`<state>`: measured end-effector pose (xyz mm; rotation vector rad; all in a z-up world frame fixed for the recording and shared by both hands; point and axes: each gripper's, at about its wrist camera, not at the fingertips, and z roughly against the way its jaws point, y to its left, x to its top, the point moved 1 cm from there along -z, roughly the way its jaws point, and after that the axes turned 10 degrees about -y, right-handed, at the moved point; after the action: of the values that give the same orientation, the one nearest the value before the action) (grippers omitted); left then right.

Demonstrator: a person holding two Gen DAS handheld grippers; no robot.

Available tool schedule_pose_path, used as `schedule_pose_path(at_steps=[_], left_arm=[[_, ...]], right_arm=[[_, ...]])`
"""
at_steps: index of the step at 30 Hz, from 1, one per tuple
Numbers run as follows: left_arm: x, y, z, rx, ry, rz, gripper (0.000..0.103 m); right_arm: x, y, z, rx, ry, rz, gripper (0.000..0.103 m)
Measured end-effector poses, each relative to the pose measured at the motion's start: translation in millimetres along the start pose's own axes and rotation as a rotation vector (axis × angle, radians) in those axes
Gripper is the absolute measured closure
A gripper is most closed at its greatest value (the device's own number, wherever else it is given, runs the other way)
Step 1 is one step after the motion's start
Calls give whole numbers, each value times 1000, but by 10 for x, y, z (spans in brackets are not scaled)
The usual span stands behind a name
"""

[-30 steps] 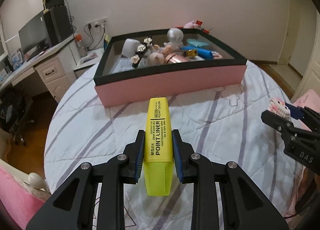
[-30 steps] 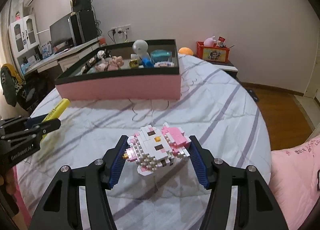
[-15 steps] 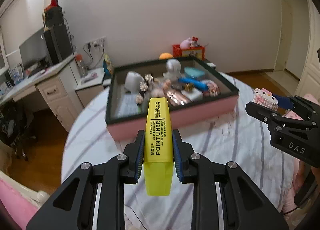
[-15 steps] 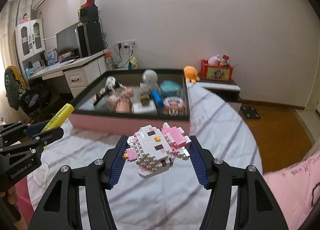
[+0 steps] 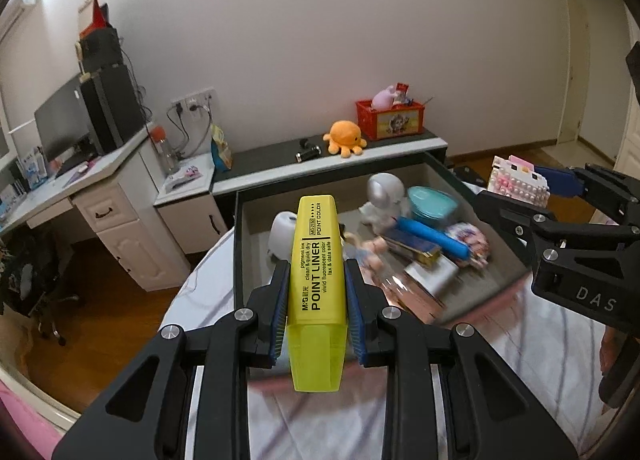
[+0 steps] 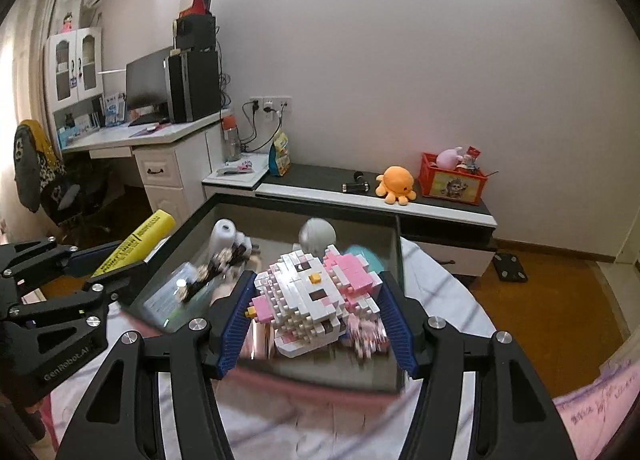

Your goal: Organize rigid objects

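Your left hand-held gripper [image 5: 316, 308] is clamped narrow on the yellow highlighter [image 5: 318, 288], pads pressing both long sides, cap end pointing away from you toward the box [image 5: 238, 244]. The clear back end of the pen sticks out toward the camera. Your right hand-held gripper [image 6: 316, 316] is about half open but gripping: the blue pads sit against both sides of the block cat [image 6: 316, 296], a white and pink brick-built cat head with a yellow nose stud.

Both things hang in the air above the near edge of the box, not touching it. From the left camera you can see the right hand-held gripper off to the right with the block cat's studded pink side showing; from the right camera the left one sits low on the left with the highlighter angled up toward the box's corner.

The box rests on the bed [image 6: 448, 284], white sheet with purple stripes. Inside it, pretty blurry: a white figure [image 5: 382, 196], a teal bowl [image 5: 432, 202], a blue tube [image 5: 432, 238], a white cylinder [image 5: 282, 232], a shiny rose-gold thing near the front.

Behind the bed there's a low dark shelf [image 6: 320, 180] with an orange octopus plush [image 6: 396, 183] and a red crate [image 6: 454, 180]. Far left, a bench [image 6: 120, 136] with a monitor [image 6: 146, 78].
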<state>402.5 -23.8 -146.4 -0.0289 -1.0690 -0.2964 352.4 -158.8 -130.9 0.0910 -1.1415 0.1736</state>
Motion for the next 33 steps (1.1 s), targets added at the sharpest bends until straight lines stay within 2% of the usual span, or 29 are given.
schedule_pose_path(at_steps=[7,9,16,18,19,21,22,23,24,27,30,32,33], left_arm=[[51,95,-714,-22,102,17,77],[42,101,-858,-21,118,31,76],[61,48,-981,-24,83,61,76],[67,21,-975,-38,76,67,68],[76,16,-958,-44,61,77,62],[89,29,-891,-35,32,101,39],[95,35,-859,-29,26,109,32],[95,49,-802,-23,20,119,19],[99,65,-714,-19,-3,133,11],[114,94,-442,9,-52,148,2],[91,94,-98,20,-102,149,0],[83,104,98,23,-125,146,0],[63,107,250,23,-145,152,0]], right_arm=[[28,-107,-670,3,115,0,42],[-3,-142,-820,-20,137,13,42],[-108,-285,-1010,0,174,-44,41],[-107,-315,-997,12,175,-70,40],[-100,-324,-969,19,167,-82,33],[-80,-340,-898,-4,150,-92,23],[-67,-355,-840,-14,143,-93,23],[-49,-368,-784,-11,136,-99,23],[-40,-378,-714,-4,129,-109,21],[-5,-371,-515,-2,110,-116,20],[22,-319,-219,-8,65,-109,19],[33,-248,43,-14,26,-99,12],[41,-222,139,-37,11,-90,4]])
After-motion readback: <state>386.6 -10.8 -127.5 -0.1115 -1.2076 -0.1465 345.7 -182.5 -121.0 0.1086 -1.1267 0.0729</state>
